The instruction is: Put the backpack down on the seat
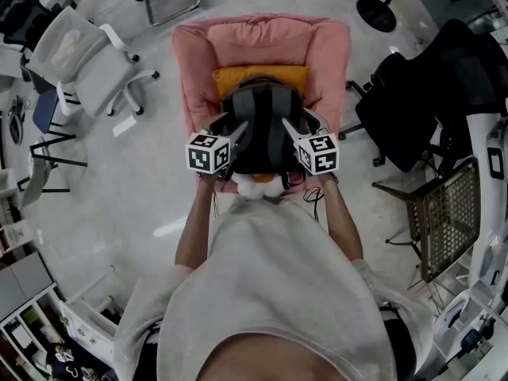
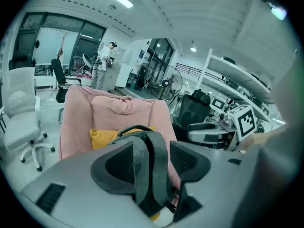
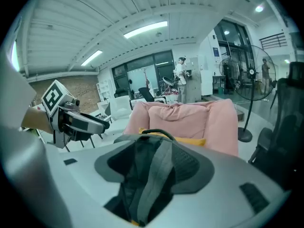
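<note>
A black and grey backpack (image 1: 262,129) rests on the seat of a pink armchair (image 1: 198,62), leaning against an orange cushion (image 1: 262,76). My left gripper (image 1: 236,129) is at the pack's left side and my right gripper (image 1: 289,127) at its right side. In the left gripper view the left gripper (image 2: 151,148) stands open, with a grey shoulder strap (image 2: 159,175) passing loosely between its jaws. The right gripper (image 3: 154,153) is open too, and a grey strap (image 3: 156,175) lies in its gap without being pinched. The pack's top handle (image 3: 159,133) arches in front of the cushion.
A white office chair (image 1: 87,62) stands to the left of the armchair and a black office chair (image 1: 429,94) to its right. A mesh-backed chair (image 1: 444,213) is at the near right, a fan base (image 1: 375,13) behind. A person (image 2: 104,61) stands far off.
</note>
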### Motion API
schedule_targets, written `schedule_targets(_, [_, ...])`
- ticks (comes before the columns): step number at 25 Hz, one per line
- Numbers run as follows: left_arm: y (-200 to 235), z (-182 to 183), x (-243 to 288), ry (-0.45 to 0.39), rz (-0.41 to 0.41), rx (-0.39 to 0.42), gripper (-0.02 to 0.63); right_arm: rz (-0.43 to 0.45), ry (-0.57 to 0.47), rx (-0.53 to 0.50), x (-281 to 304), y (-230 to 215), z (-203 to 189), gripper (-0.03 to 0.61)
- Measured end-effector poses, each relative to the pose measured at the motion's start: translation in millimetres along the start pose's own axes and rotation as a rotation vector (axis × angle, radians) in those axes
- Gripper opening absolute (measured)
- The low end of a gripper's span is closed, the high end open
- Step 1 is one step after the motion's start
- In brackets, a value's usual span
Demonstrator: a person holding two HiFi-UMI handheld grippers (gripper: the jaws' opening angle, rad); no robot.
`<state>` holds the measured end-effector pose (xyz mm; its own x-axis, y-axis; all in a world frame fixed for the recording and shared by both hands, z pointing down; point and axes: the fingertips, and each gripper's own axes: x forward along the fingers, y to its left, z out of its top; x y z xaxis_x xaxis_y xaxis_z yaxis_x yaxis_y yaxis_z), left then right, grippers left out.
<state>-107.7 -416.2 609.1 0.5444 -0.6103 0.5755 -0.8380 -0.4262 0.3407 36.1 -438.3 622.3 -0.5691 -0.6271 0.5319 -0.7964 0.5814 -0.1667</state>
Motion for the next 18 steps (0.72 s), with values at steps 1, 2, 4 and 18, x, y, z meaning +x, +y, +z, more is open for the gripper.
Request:
schedule_targets(1, [-4,4,-2,-0.009,-0.004,0.015,0.239,-0.005,-0.012,-0.014,-3,1,6,0.233])
schedule_targets(2, [-9,8,-4,-0.017,-0.008,0.032,0.239,-0.010,-0.022,-0.026,-6,1,10,0.225])
schedule_targets(4, [-16,14,-10,-0.033,-0.014,0.063,0.238,-0.021,-0.041,-0.042,-14,4,18,0.207])
schedule_targets(18, [-33,80,-48,-0.189,-0.014,0.186,0.071,-0.080,-0.164,-0.084,-47,8,74,0.030])
